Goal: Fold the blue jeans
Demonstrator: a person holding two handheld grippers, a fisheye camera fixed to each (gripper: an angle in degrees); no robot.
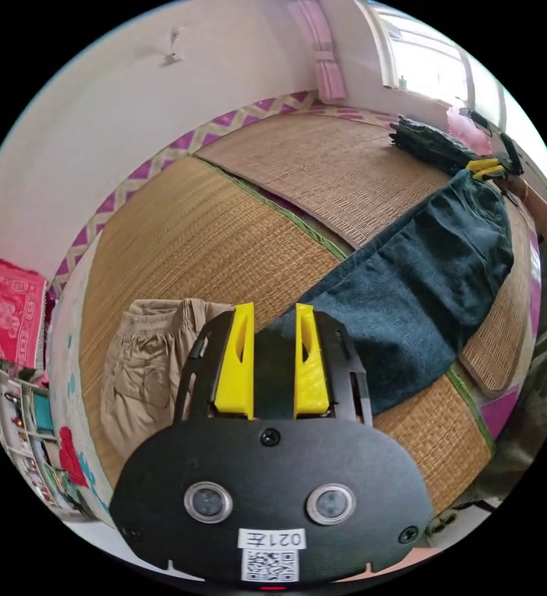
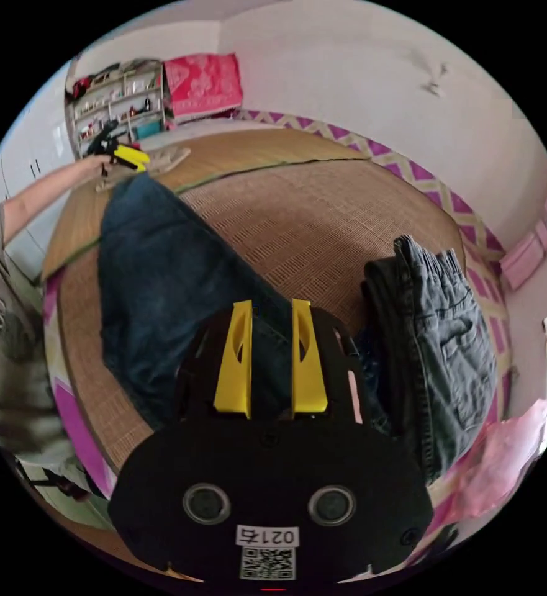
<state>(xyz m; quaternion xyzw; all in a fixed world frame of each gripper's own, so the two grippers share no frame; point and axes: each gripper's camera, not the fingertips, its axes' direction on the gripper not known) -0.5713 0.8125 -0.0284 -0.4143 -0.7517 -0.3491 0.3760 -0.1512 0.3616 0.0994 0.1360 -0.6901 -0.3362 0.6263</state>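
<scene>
blue jeans (image 1: 422, 273) stretched flat on mat, 12 to 3 o'clock. left tool (image 1: 274, 323) and right tool (image 2: 271, 323) each pinch an end, jaws near closed. step: spreading; next likely fold end over end.
</scene>
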